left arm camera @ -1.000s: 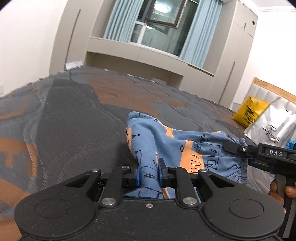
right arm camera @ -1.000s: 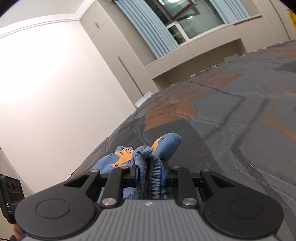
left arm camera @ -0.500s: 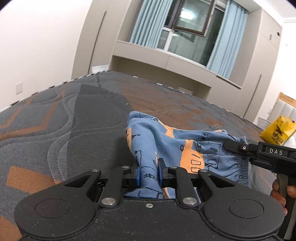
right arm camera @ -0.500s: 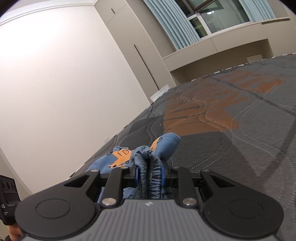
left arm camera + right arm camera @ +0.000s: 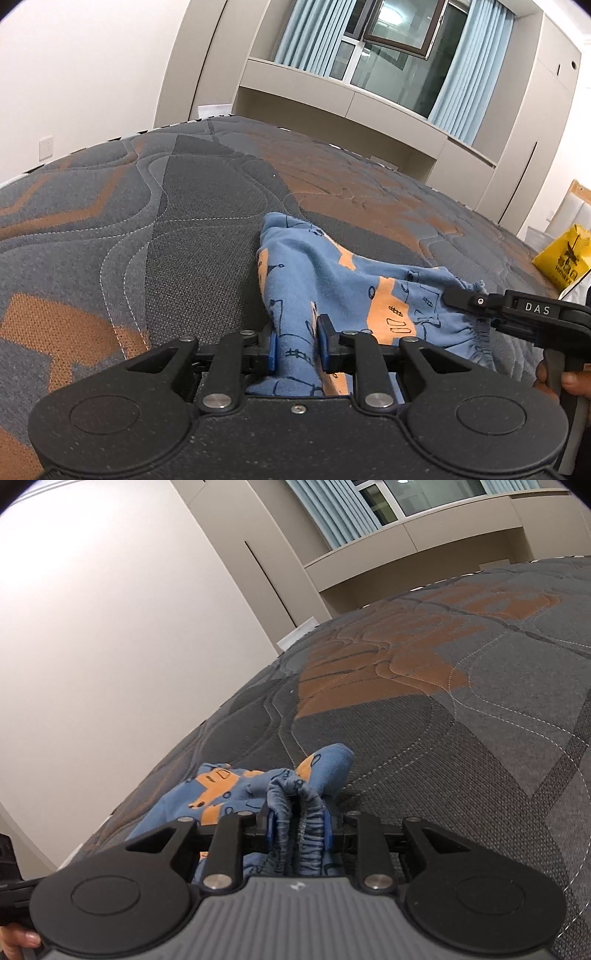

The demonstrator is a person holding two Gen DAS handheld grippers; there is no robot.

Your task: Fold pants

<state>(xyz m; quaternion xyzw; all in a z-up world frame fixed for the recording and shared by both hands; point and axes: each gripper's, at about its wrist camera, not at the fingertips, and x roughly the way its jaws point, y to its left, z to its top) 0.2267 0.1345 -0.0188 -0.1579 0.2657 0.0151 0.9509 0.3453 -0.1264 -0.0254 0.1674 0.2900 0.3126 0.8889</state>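
The blue pants point(image 5: 325, 273) with orange patches and dark doodle prints hang bunched between my two grippers, just above the quilted mattress point(image 5: 147, 229). My left gripper point(image 5: 295, 343) is shut on a fold of the blue cloth. My right gripper point(image 5: 299, 823) is shut on the gathered elastic waistband point(image 5: 295, 797). In the left wrist view the right gripper point(image 5: 458, 297) grips the waistband at the right, with a hand below it. The rest of the pants point(image 5: 218, 786) drapes to the left in the right wrist view.
The grey and orange mattress point(image 5: 461, 709) stretches far ahead. A yellow bag point(image 5: 561, 258) sits at the right edge. Beige cabinets and a window with blue curtains point(image 5: 469, 66) stand behind the bed. A white wall point(image 5: 110, 609) is at the left.
Both grippers have swung so that the room shifts in view, and they keep their hold on the pants. The pants stay bunched between them.
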